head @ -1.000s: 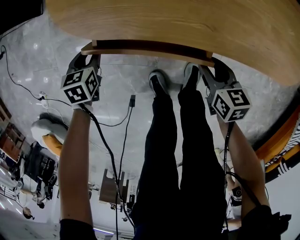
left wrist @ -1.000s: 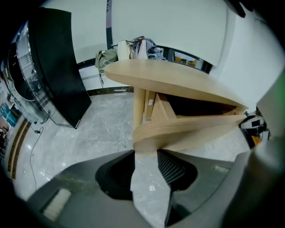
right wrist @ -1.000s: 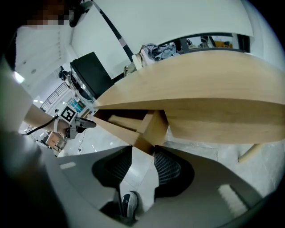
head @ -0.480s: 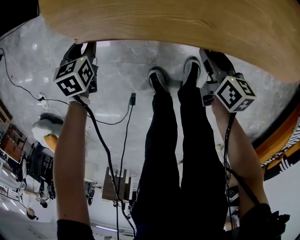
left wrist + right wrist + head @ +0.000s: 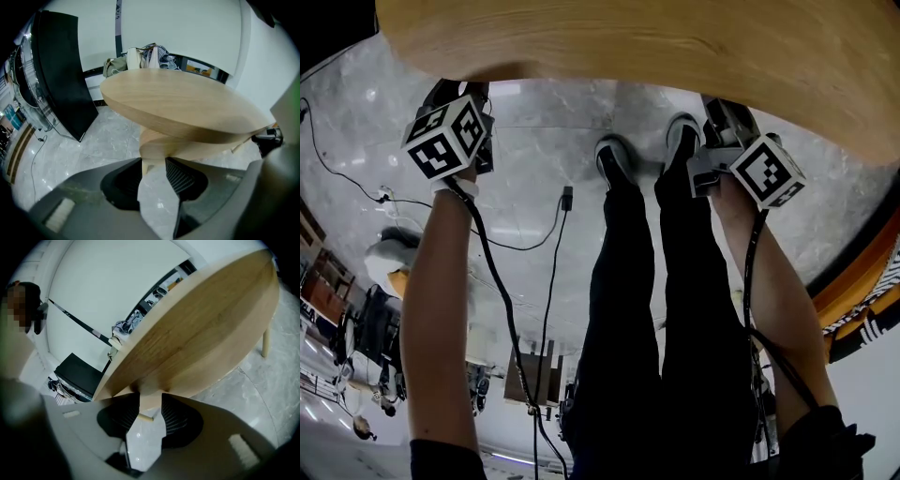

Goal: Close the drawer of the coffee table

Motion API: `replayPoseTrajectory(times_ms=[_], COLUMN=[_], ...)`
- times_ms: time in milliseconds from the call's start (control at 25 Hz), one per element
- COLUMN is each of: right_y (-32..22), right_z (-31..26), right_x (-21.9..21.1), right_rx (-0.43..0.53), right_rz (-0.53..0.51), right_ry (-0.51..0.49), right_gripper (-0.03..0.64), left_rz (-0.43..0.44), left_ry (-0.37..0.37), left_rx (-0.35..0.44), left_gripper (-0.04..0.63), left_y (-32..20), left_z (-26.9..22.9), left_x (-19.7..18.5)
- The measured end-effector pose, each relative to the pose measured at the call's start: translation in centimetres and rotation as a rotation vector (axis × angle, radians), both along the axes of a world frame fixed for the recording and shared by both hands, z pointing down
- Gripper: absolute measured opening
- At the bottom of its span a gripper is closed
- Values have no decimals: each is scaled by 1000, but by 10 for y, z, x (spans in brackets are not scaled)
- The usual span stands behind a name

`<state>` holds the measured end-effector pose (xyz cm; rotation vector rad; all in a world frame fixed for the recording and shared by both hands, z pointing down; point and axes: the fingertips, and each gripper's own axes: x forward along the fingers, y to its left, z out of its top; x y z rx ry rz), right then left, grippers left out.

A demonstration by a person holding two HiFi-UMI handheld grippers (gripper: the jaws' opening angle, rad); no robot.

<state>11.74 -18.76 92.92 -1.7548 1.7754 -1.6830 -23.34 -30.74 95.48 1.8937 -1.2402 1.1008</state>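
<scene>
The round wooden coffee table top fills the top of the head view, and no drawer juts out from under its edge. My left gripper reaches under that edge at the left, my right gripper at the right, both with hidden tips. In the left gripper view the left gripper is open, nothing between its pads, and its tips stand at a curved wooden front below the top. The right gripper has its jaws closing with nothing between them, close under the top.
The person's legs in black trousers and two shoes stand on the grey marble floor between the grippers. Cables and a plug lie on the floor at the left. A black panel stands left of the table, and a table leg shows at the right.
The drawer front that stuck out past the tabletop edge has gone out of sight under it. Both grippers moved in toward the table, and the right one rolled.
</scene>
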Motion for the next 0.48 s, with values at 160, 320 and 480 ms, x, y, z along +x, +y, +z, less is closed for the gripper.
replayPoseTrajectory(times_ms=[160, 320, 480], right_y=[-1, 3, 36], right_z=[-2, 2, -4], right_x=[2, 1, -13], right_rx=[13, -15, -65], right_rz=[-8, -74, -189], right_ry=[-9, 16, 16], right_gripper=[152, 136, 116], left_rz=[7, -3, -30], left_ry=[-13, 8, 79], left_rx=[15, 10, -74], left_gripper=[167, 167, 167], left_y=[-2, -1, 32], left_z=[-3, -4, -7], left_x=[2, 6, 11])
